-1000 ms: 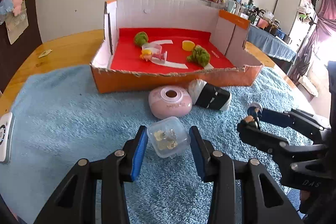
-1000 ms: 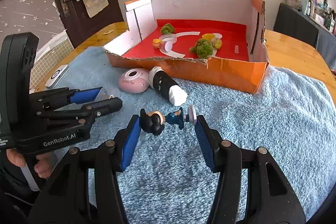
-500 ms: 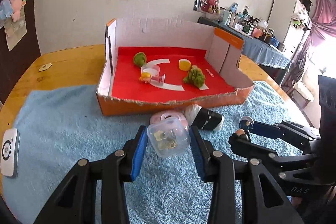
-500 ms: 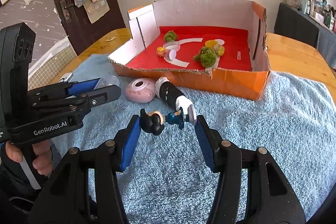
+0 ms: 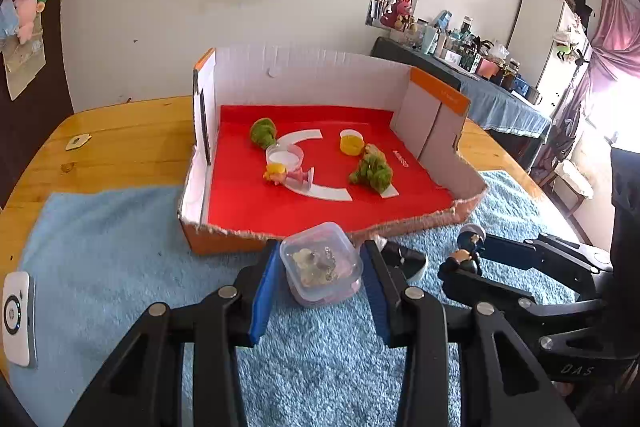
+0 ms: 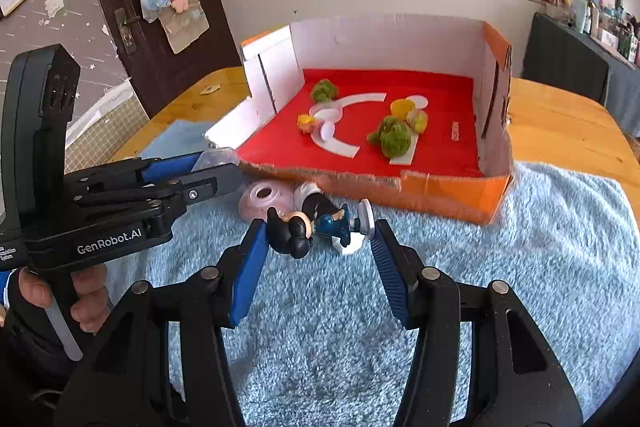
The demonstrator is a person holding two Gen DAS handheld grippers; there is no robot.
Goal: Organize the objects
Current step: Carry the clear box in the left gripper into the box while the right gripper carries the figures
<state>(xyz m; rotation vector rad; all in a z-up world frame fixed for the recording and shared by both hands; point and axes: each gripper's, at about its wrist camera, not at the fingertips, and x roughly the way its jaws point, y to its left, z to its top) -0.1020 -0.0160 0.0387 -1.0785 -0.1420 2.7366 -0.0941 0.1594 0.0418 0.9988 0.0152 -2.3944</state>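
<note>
Your left tool (image 5: 320,263) is clamped on a small clear plastic box (image 5: 321,264) with rounded corners and a few small trinkets inside; both blue pads (image 5: 264,291) press its sides, and it is held above the blue fluffy towel (image 5: 100,267), just in front of the torn front edge of the cardboard box (image 5: 304,83). Your right tool (image 6: 318,231) grips a little figurine (image 6: 316,225) lying crosswise between its pads: the black-eared head sits against the left pad, the round white base against the right one.

On the towel below, a pink round case (image 6: 264,197) with a hole on top and a black-and-white roll (image 6: 320,207) lie side by side, close to the box's front wall. The box has a red floor, and on it you have two green fuzzy toys (image 5: 372,173), a yellow cup (image 5: 352,143), a small doll with a pink cup (image 5: 286,167), all well apart from what you hold. A white device (image 5: 16,319) rests at the towel's left edge on the wooden desk (image 5: 120,143).
</note>
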